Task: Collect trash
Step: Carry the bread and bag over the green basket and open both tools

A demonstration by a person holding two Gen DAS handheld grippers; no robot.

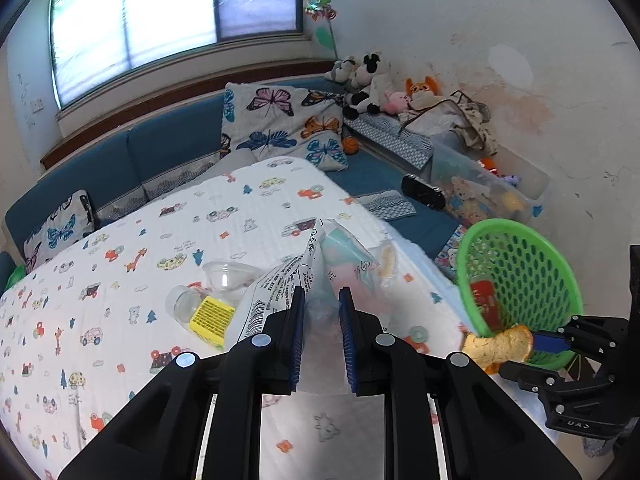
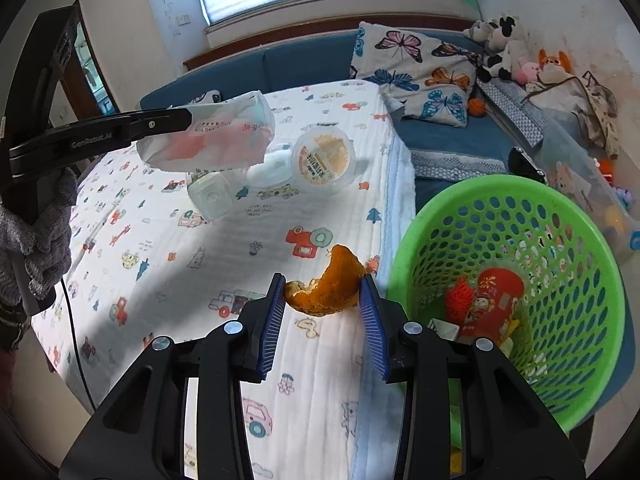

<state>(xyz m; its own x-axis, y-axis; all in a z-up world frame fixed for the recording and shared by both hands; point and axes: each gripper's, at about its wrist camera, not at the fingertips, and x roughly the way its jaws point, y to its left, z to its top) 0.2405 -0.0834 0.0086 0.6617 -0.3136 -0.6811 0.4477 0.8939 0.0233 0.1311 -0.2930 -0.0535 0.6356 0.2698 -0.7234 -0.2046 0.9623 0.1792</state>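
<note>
Two claws in use, each with trash in it. Left claw clamped narrow on a crumpled clear plastic bag with printed text; in the right wrist view the bag hangs clear of the cloth-covered surface, at 10 o'clock from the right claw. Right claw closed on a curled orange peel, pads pressing both ends; peel sits above the surface's edge. Green mesh basket just beside that edge, at 3 o'clock from the peel; red packaging lies inside it. On the surface, at 12 o'clock from the peel: a clear cup with an orange printed lid, tipped on its side, and a clear bottle lying down, close together. A gloved hand grips the left tool's handle.
</note>
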